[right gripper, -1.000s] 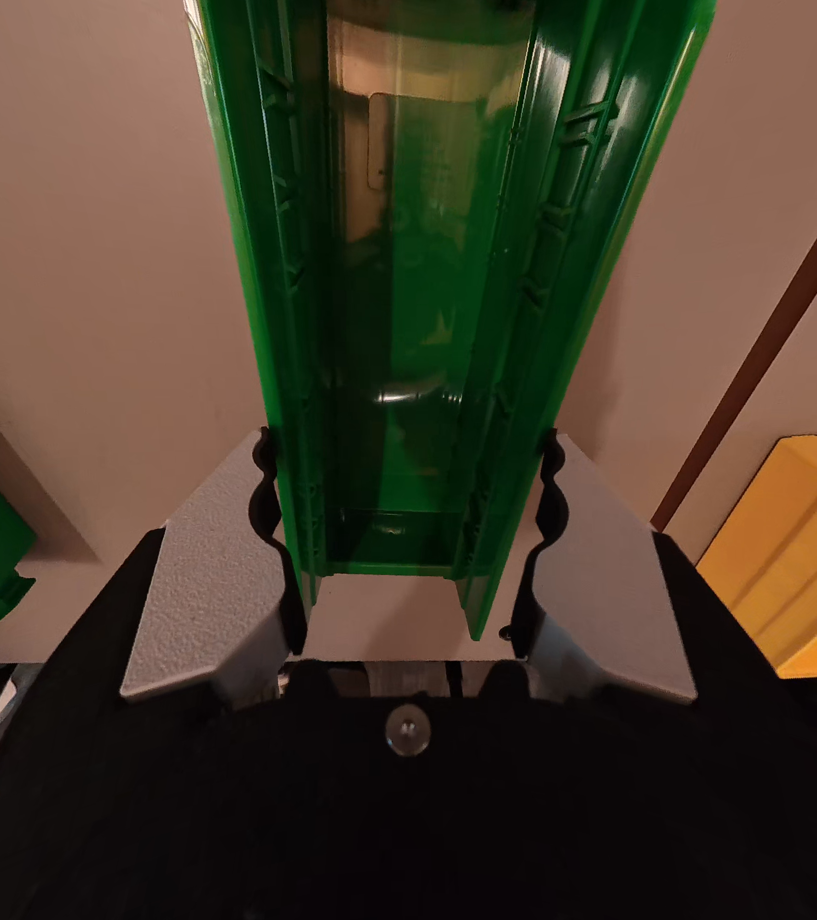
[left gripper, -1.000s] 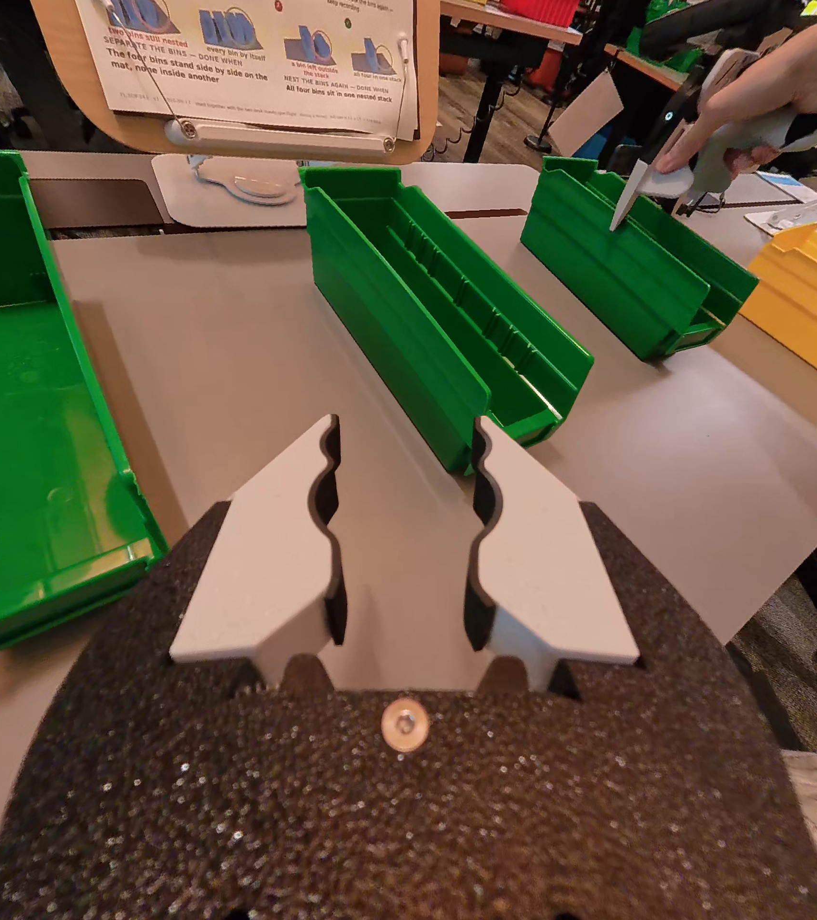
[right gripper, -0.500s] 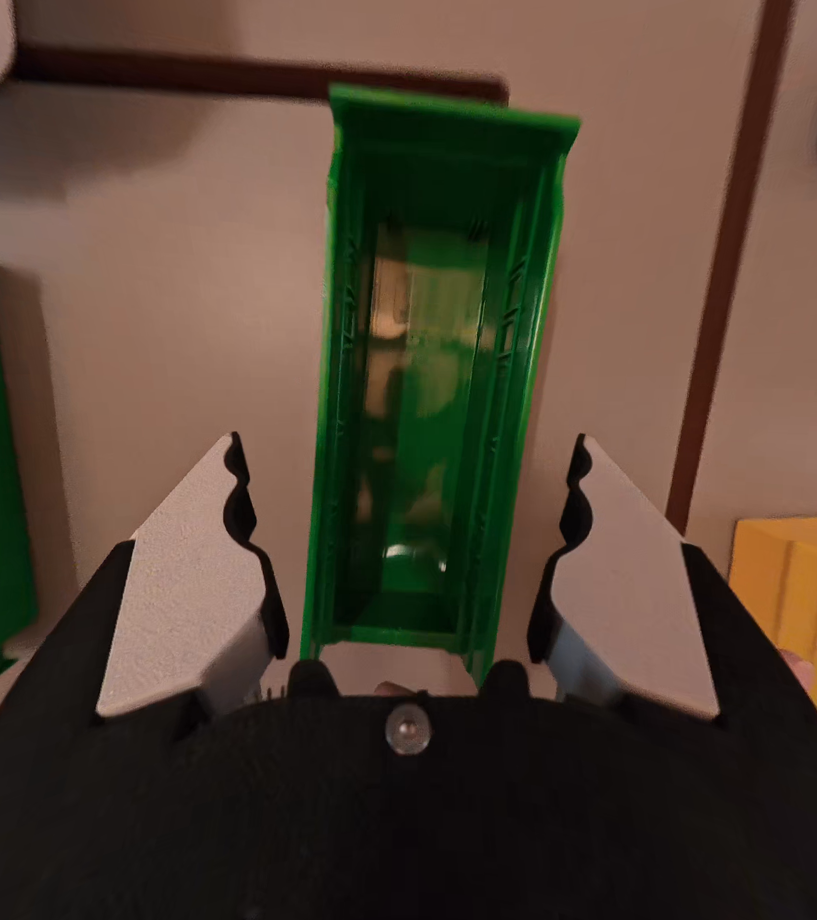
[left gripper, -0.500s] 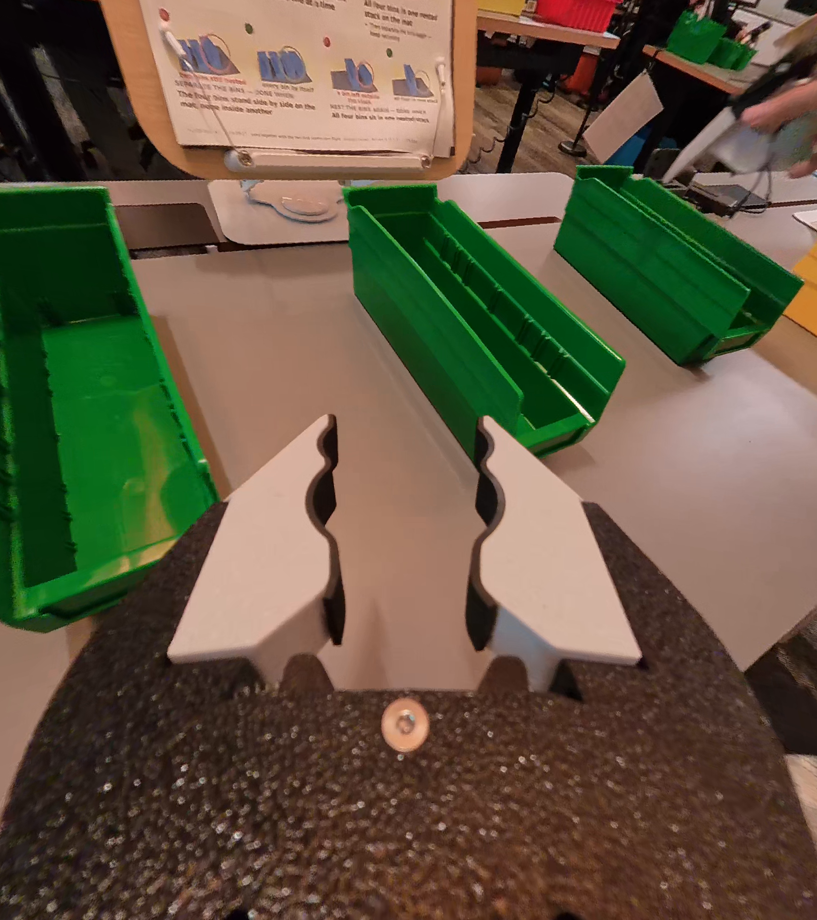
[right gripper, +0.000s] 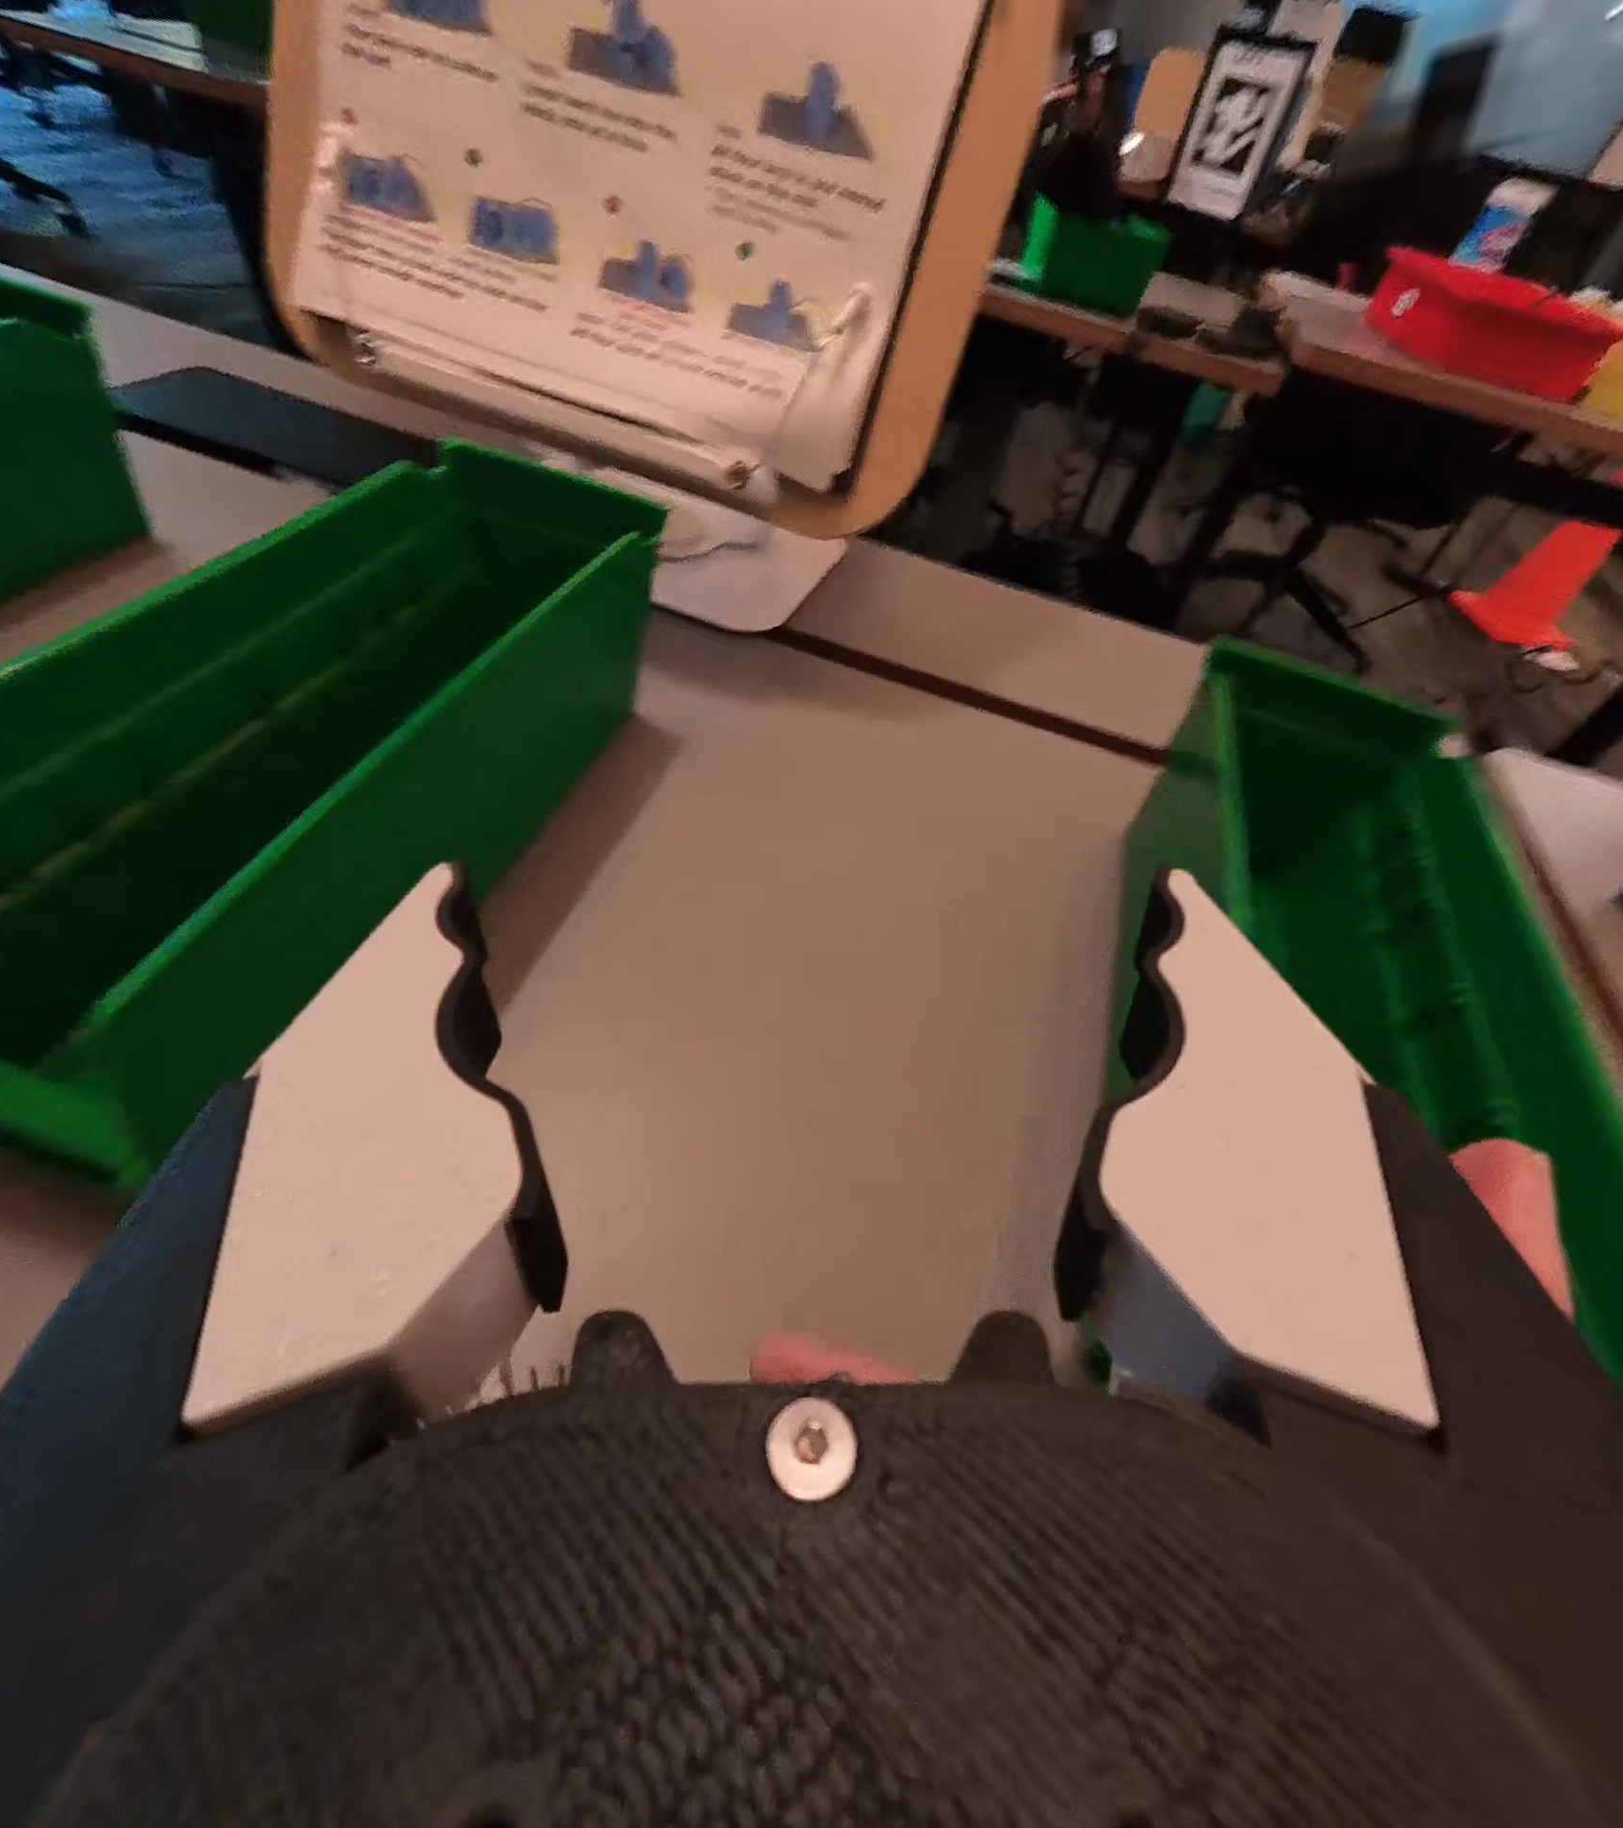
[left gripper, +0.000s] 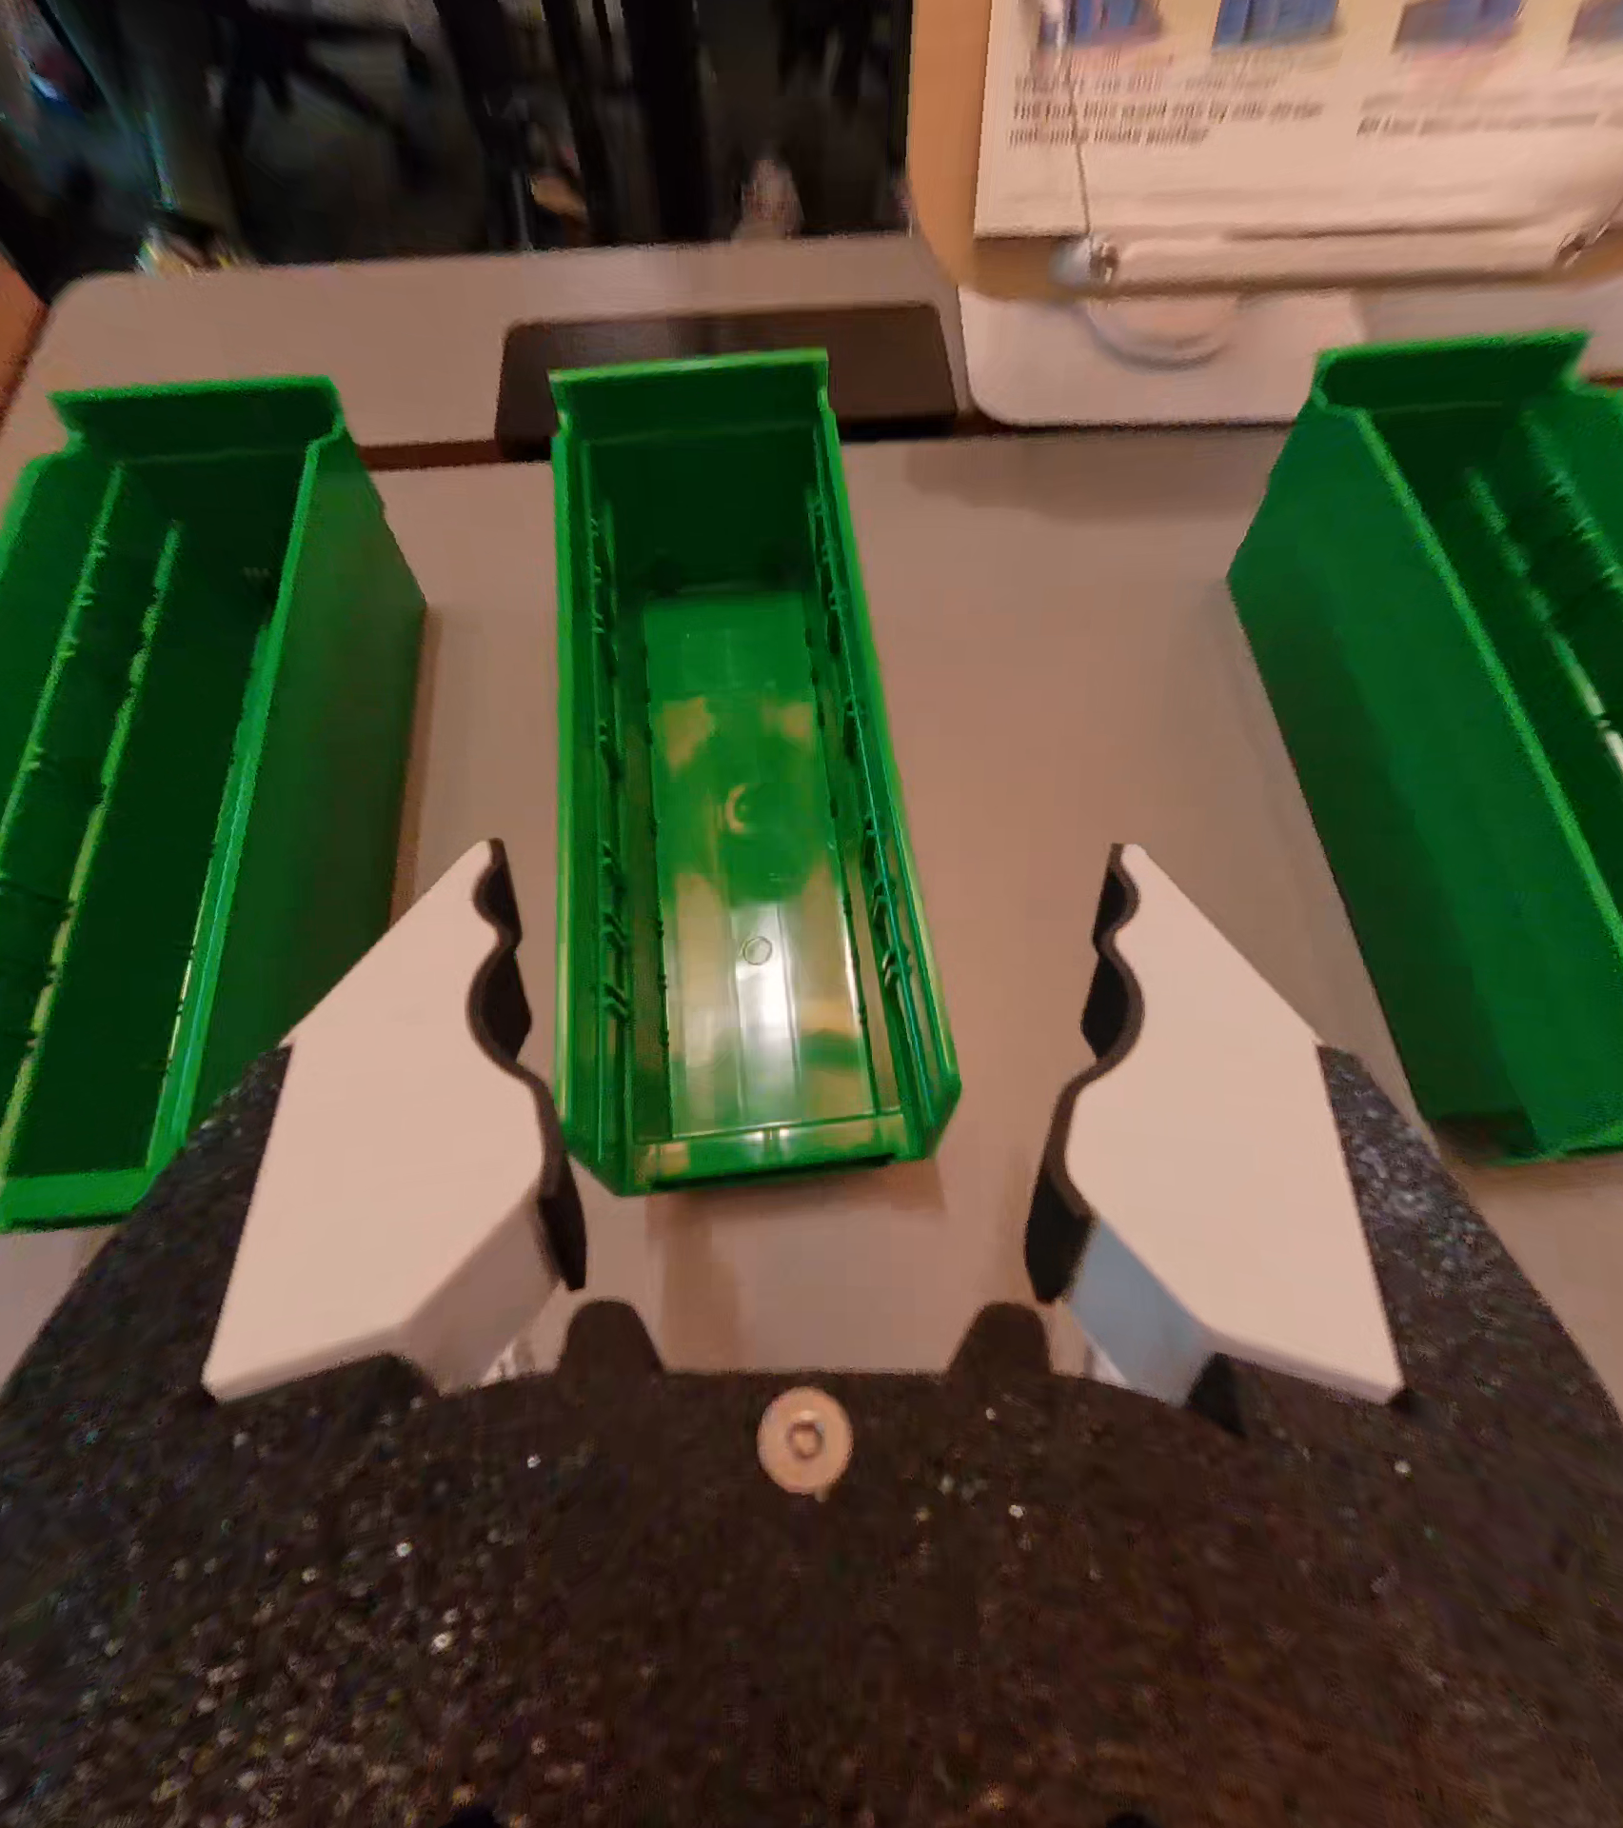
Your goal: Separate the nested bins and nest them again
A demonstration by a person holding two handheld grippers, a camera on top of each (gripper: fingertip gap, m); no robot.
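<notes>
Both tongs gape apart, holding nothing: the left gripper (left gripper: 807, 1068) hovers over the near end of the middle green bin (left gripper: 738, 791), the right gripper (right gripper: 807, 1068) over bare grey table (right gripper: 807, 890) between two separated bins. The left gripper's pale fingers (left gripper: 392, 1167) straddle only one thin, glossy ribbed plastic wall, so closing off-centre would likely tip or skid the long, narrow bin.

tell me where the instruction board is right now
The instruction board stands at the table's far edge, top right in the left wrist view, behind the gap between the middle green bin and right green bin.
</notes>
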